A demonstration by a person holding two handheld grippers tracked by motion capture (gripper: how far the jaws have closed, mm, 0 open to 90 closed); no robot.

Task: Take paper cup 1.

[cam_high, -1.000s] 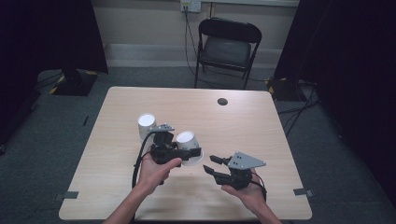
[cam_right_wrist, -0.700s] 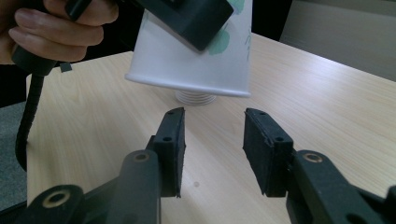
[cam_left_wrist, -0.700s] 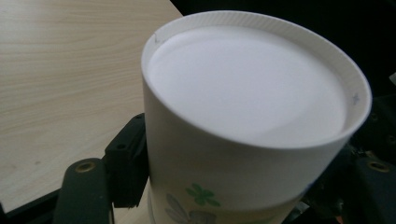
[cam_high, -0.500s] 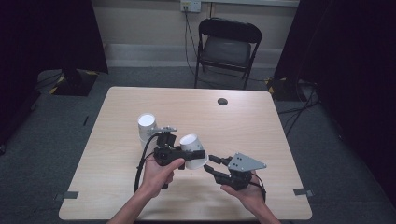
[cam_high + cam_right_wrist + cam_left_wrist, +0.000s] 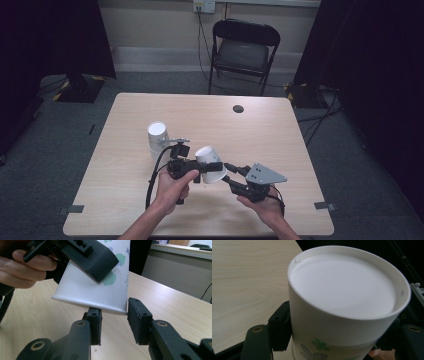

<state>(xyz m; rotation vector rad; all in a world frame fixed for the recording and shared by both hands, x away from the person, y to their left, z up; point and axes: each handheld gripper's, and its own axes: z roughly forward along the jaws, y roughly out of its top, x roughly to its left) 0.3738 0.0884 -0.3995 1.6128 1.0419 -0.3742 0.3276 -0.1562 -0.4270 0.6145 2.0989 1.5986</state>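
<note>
Holding inverted paper cup (image 5: 209,164) above table (image 5: 280,135), we clamp left gripper (image 5: 197,169) across wall; cup tilts so right gripper (image 5: 229,171), jaws parted, straddles rim for handover. Second cup (image 5: 157,136) stands aside.

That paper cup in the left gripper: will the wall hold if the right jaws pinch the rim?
Probably dents: the paper cup looks thin-walled, its open rim unsupported. Likely very light, held tilted and inverted by the left gripper. Right gripper jaws straddle the rim, open.
</note>
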